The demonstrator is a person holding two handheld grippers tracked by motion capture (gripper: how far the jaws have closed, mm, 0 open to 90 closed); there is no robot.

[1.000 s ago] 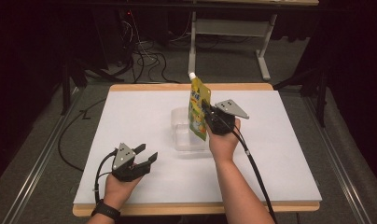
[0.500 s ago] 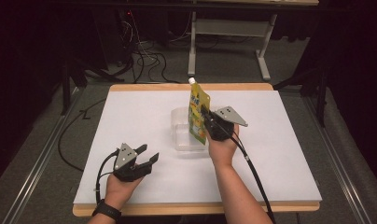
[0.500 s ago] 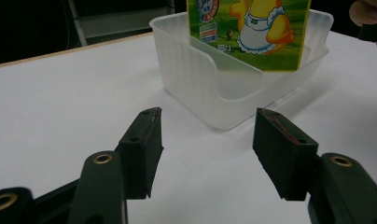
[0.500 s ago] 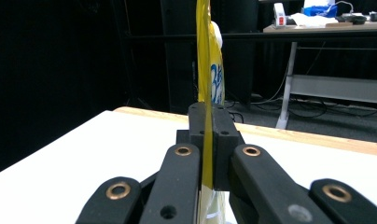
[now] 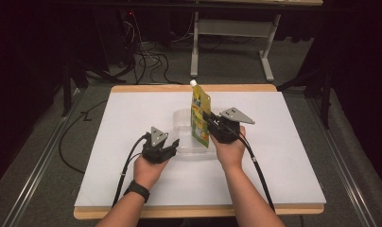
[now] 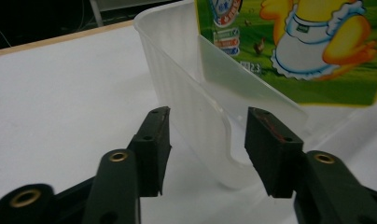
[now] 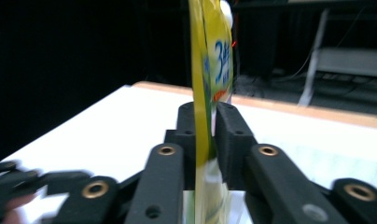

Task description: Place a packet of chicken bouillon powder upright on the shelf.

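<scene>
A yellow-green drink pouch with a white cap stands tilted in a clear plastic container at the middle of the table. My right gripper has the pouch between its jaws, which have just been opening. In the right gripper view a thin dark gap shows beside one pad. My left gripper sits at the container's near left corner. Its jaws have just been closing. They straddle the container's wall without touching it, and the pouch's duck print shows behind.
A white sheet covers the wooden tabletop. Black cables trail from both grippers toward the near edge. Behind the table, tangled cables and a grey desk frame stand on the dark floor.
My left gripper has moved right and forward, from the near left of the table to the container's corner. The right hand has kept its place with the pouch.
</scene>
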